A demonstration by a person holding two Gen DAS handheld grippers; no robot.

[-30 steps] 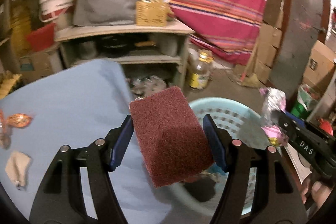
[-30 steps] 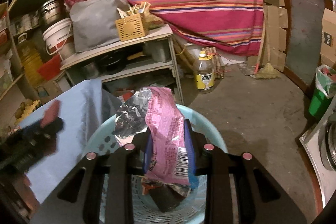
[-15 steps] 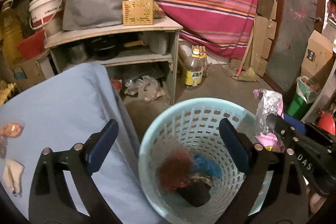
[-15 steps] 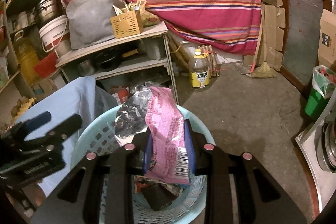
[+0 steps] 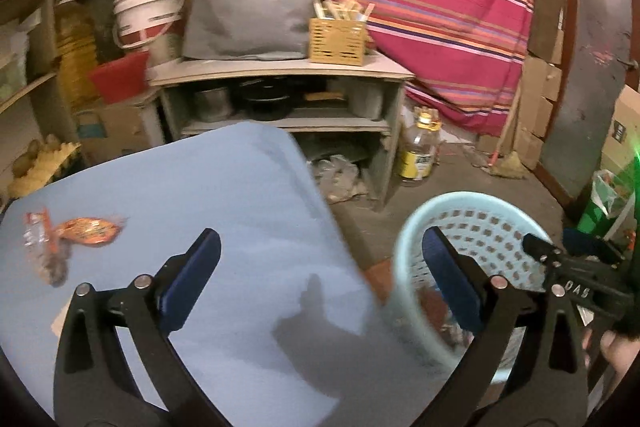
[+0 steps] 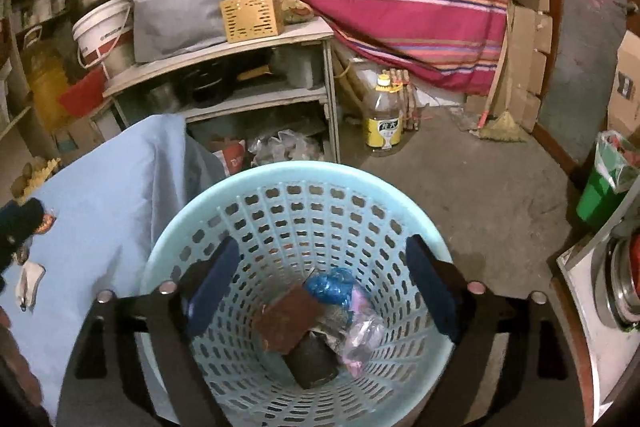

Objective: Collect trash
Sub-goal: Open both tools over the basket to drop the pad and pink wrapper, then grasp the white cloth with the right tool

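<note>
A light blue perforated basket [image 6: 280,183] stands on the floor beside the blue-covered table [image 5: 224,195]; it also shows in the left wrist view [image 5: 476,203]. In it lie a brown scouring pad [image 6: 286,323], a pink wrapper [image 6: 360,339], a blue wrapper [image 6: 328,287] and a dark object [image 6: 314,361]. My right gripper [image 6: 322,291] is open and empty above the basket. My left gripper [image 5: 322,279] is open and empty over the table's right part. An orange wrapper [image 5: 86,229] and a clear red-printed wrapper [image 5: 42,243] lie on the table's left.
A grey shelf unit [image 5: 280,75] with a wicker box [image 5: 338,41] stands behind the table. A yellow-labelled bottle [image 6: 384,119] stands on the floor. A green bin [image 6: 600,195] is at the right. A pale scrap [image 6: 30,281] lies on the table.
My left gripper let the brown pad drop into the basket and swung left over the table. My right gripper opened and the pink wrapper fell into the basket.
</note>
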